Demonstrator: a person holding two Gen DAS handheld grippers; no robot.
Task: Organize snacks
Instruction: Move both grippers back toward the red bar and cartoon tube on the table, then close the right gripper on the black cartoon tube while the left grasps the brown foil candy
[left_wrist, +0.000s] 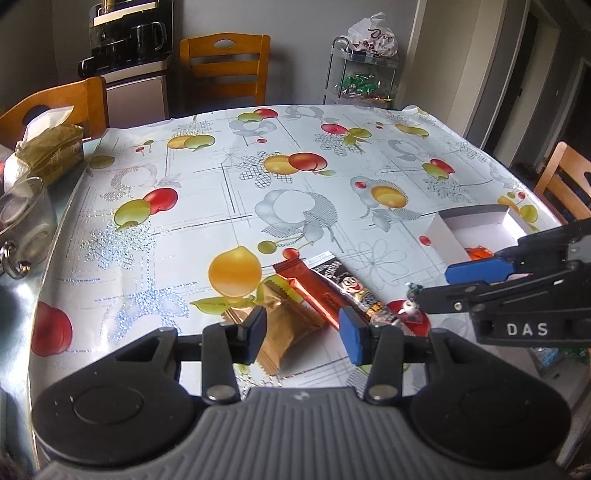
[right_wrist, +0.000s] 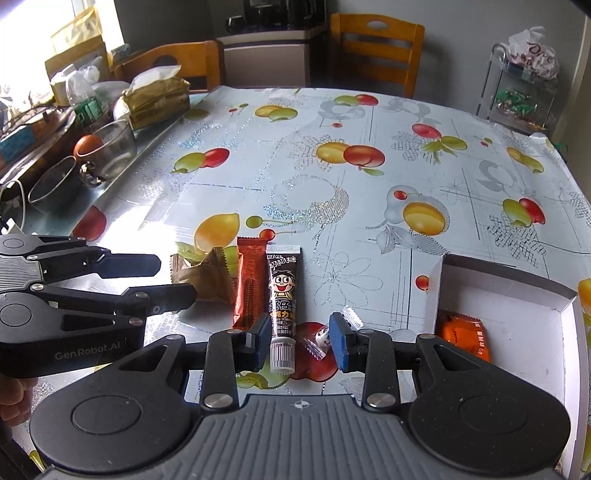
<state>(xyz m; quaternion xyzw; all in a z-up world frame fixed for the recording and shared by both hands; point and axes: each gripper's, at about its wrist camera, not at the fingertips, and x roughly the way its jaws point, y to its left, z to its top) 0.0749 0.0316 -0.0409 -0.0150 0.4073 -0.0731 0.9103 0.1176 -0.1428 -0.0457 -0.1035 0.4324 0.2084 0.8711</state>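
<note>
table: a tablecloth (right_wrist: 369, 110) printed with fruit covers the table; the snacks lie near the near edge, the box to their right.
left gripper: the left gripper (left_wrist: 303, 330) hangs above the near end of the snacks, tilted down. its fingers stand apart with nothing clamped; the gold packet and the red bar show through the gap below them.
right gripper: the right gripper (right_wrist: 300, 338) hangs over the capped end of the tube, tilted down. its fingers stand apart, one on each side of the cap, and whether they touch it i cannot tell; nothing looks clamped.
gold packet: the gold packet (left_wrist: 286, 321) is the leftmost snack, flat on the cloth, its right edge touching or tucked under the red bar.
red bar: the red bar (right_wrist: 249, 284) lies between the gold packet and the tube, running near to far.
tube: the dark tube (right_wrist: 282, 291) with a cartoon face lies just right of the red bar, its clear cap at the near end.
clear wrapped sweet: a small clear wrapped sweet (right_wrist: 323, 336) lies just right of the tube's cap, near the right finger.
box: an open white box (right_wrist: 502, 291) sits on the right of the table, apart from the row of snacks.
orange packet: an orange packet (right_wrist: 465, 336) lies inside the box, at its near left corner.
far side: wooden chairs (right_wrist: 376, 48) stand behind the table; a glass bowl (right_wrist: 114, 146) and clutter sit at the far left.
</note>
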